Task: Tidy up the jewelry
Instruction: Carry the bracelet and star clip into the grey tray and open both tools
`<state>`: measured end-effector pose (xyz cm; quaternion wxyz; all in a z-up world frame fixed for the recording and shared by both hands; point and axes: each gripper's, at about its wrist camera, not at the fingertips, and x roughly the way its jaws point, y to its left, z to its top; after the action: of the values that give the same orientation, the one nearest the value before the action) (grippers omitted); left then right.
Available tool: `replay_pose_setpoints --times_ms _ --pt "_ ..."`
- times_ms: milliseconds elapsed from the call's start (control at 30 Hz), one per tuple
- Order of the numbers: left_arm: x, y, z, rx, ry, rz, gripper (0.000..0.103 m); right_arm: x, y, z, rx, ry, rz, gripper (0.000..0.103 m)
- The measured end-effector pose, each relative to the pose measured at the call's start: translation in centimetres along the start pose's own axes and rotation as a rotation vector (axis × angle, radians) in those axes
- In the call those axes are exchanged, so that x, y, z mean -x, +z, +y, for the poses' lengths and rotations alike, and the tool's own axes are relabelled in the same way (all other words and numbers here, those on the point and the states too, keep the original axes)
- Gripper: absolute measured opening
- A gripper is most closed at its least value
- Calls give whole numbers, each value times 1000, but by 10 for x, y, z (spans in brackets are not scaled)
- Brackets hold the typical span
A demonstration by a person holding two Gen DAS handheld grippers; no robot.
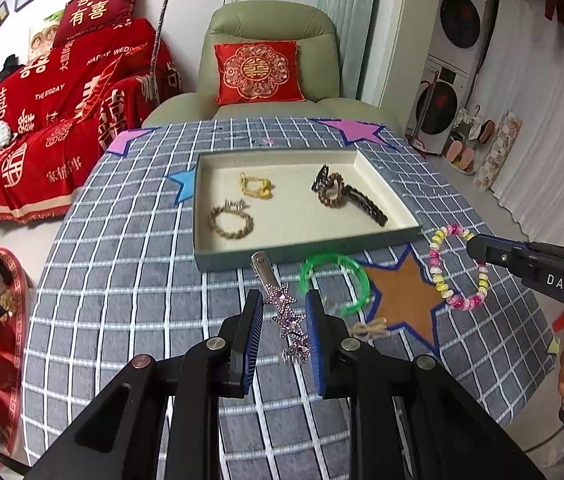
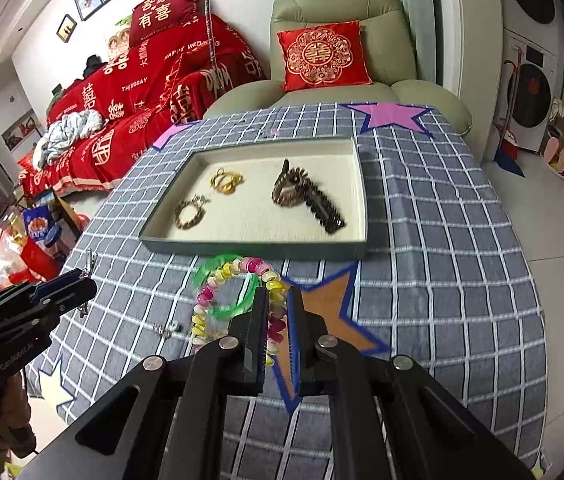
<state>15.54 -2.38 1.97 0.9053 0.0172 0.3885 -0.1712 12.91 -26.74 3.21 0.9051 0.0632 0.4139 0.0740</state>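
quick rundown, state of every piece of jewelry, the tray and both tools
left tool: shut on star hair clip, lifted
right tool: shut on beaded bracelet, lifted
green bangle: loose on tablecloth
tray: open, holds four pieces
gold chain bracelet: flat in tray
yellow piece: in tray
dark clip: in tray, touching brown bracelet

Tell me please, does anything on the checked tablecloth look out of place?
Yes: a green plastic bangle and a small beige bow-shaped piece lie on the cloth in front of the shallow grey tray, outside it, while other jewellery sits inside.
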Motion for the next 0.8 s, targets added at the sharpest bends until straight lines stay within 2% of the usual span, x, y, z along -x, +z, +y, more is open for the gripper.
replay_pose_setpoints --times_ms 400,800 --pt "-31 41 -6 -27 6 -9 30 -34 45 -15 -18 5 4 10" --pt "-83 71 -6 -33 30 19 30 -73 87 -34 -60 9 12 10"
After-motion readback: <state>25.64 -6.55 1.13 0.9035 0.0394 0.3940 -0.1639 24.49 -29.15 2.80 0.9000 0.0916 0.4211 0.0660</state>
